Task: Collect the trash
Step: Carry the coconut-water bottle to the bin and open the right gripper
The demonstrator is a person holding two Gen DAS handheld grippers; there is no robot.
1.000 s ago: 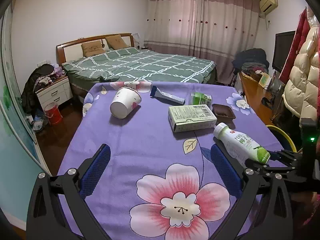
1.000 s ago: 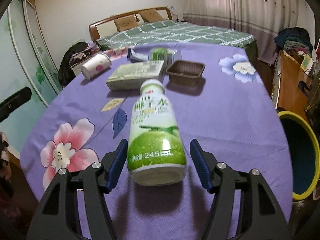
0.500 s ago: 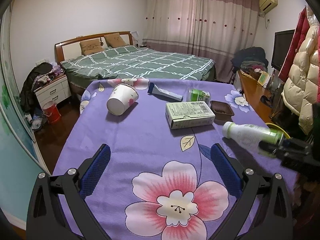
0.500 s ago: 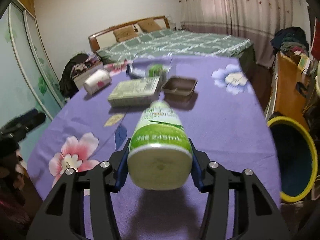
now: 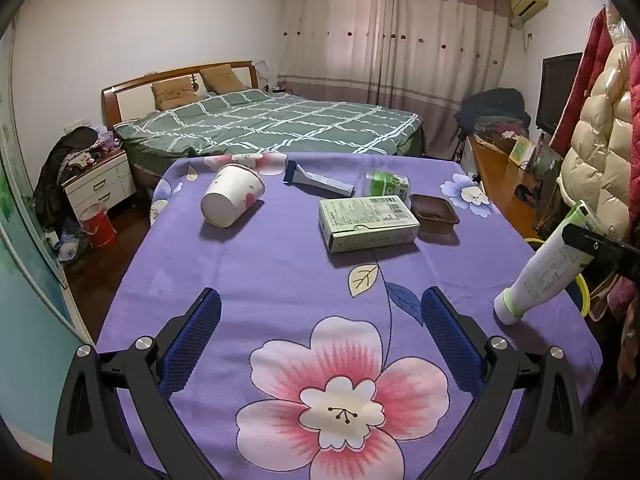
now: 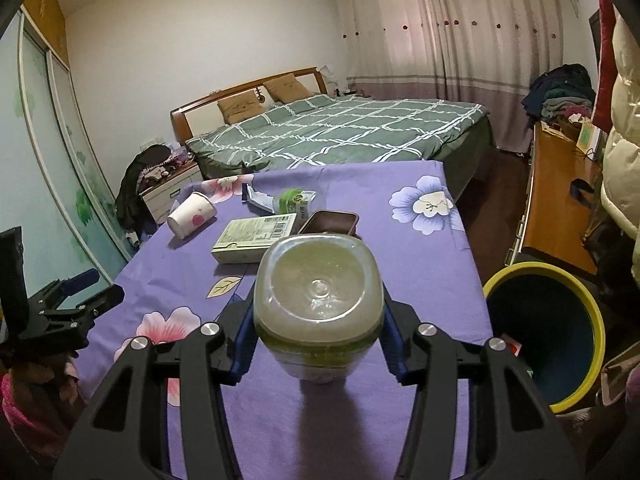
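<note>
The right gripper (image 6: pixel 318 334) is pinching one drink bottle (image 6: pixel 316 304), base toward the camera. The left gripper (image 5: pixel 320 344) is hanging spread and empty. Lying at twelve o'clock on the desk (image 5: pixel 272 280) are one paper cup (image 5: pixel 232 200), one carton (image 5: pixel 368 228) and one brown tray (image 5: pixel 434 208).

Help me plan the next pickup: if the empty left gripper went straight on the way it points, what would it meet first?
Probably the purple flowered cloth itself: the open left gripper tilts down at bare fabric. The green box is the nearest item ahead, slightly right; depth is uncertain.
</note>
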